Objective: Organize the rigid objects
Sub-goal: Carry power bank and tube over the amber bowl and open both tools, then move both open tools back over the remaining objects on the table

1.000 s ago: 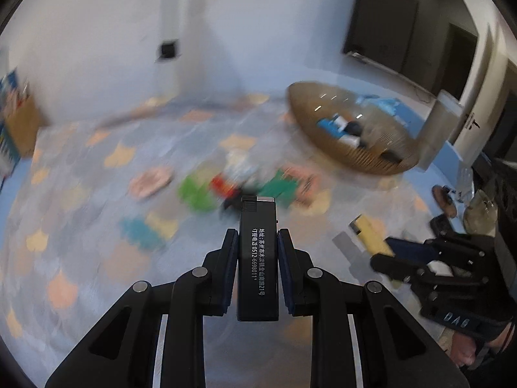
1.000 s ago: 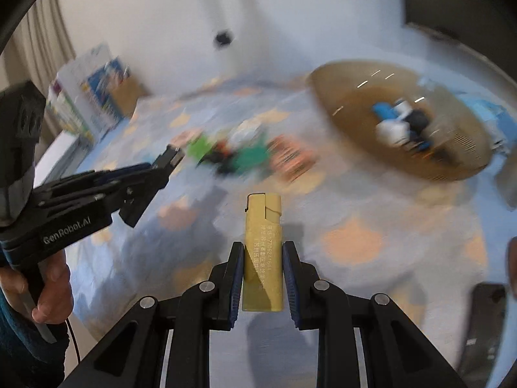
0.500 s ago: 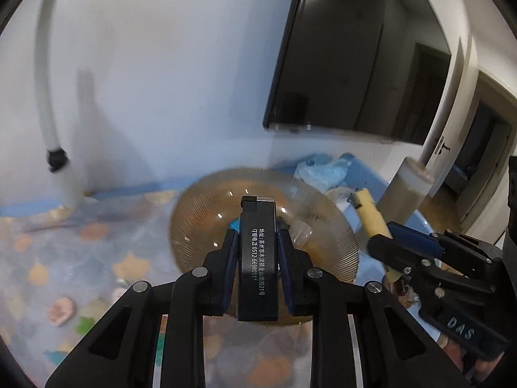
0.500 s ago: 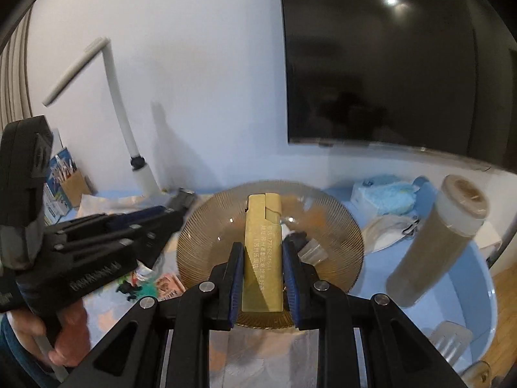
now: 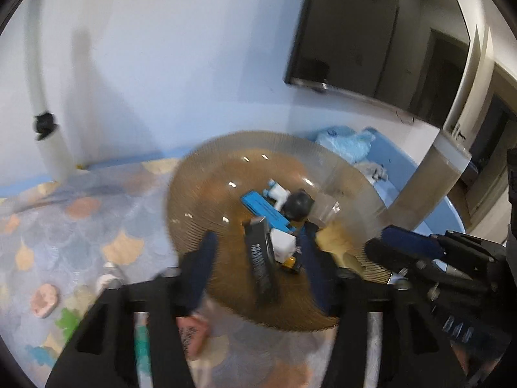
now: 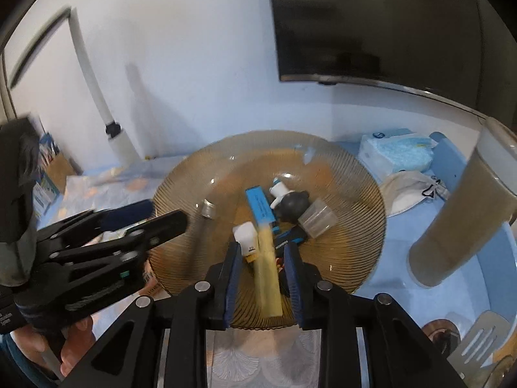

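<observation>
We're dropping the black bar from the left gripper, jaws just opening & clear of it, over the amber dish, w/ the yellow bar slipping btwn the right gripper jaws, now parted too; toys on the tabletop are still waiting.

- The black lighter is showing blurred between the left claw's jaws, its print unreadable
- The yellow lighter is smearing between the right claw's pads; contact unclear
- The amber plate is losing its near rim behind both claws
- The spatula, right of the right claw, is being cut off by the edge
</observation>
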Tool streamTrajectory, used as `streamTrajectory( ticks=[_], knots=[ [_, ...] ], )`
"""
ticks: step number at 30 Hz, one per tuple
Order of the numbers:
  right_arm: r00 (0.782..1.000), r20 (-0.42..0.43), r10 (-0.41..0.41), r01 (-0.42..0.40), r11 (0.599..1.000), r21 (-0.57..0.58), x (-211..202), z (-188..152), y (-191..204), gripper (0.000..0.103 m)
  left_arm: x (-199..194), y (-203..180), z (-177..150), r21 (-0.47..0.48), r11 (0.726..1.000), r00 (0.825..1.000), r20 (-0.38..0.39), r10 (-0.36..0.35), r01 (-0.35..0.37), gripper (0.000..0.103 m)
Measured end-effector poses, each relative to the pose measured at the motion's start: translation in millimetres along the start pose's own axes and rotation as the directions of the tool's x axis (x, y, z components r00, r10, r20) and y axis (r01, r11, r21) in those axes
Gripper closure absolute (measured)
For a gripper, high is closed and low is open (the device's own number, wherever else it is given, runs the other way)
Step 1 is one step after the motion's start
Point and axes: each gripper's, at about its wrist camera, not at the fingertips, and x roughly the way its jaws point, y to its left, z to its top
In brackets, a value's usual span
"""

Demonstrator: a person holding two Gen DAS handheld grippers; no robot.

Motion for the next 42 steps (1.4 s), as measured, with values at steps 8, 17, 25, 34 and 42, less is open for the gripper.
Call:
streamTrajectory(
  ticks=[8,17,25,34,42],
  knots=[
    [0.992,0.059,0.110,-0.111,0.994,0.021,-50,-3,31,0.076,-101,65,-13,-0.082,0.993,0.989,0.116,0.091,-0.082,0.037],
    [0.976,-0.008,0.218,-0.217,0.971,-0.102,-38,-61,149,0.050,-184,165,-91,-0.275,0.920,0.938,0.129,0.323,-0.279,0.033],
    [0.977,-0.112,0.180,-0.198,0.965,-0.170,39,-123,180,0.050,-138,226,-170,-0.375,0.869,0.939,-0.014,0.344,-0.324,0.033],
    [0.975,-0.128,0.180,-0.193,0.976,-0.097,54,-127,166,0.043,-129,210,-174,-0.298,0.877,0.919,-0.008,0.394,-0.378,0.033],
    [0.985,-0.104,0.137,-0.149,0.981,-0.123,49,-130,171,0.043,-133,215,-176,-0.323,0.882,0.931,0.004,0.364,-0.343,0.033]
  ],
)
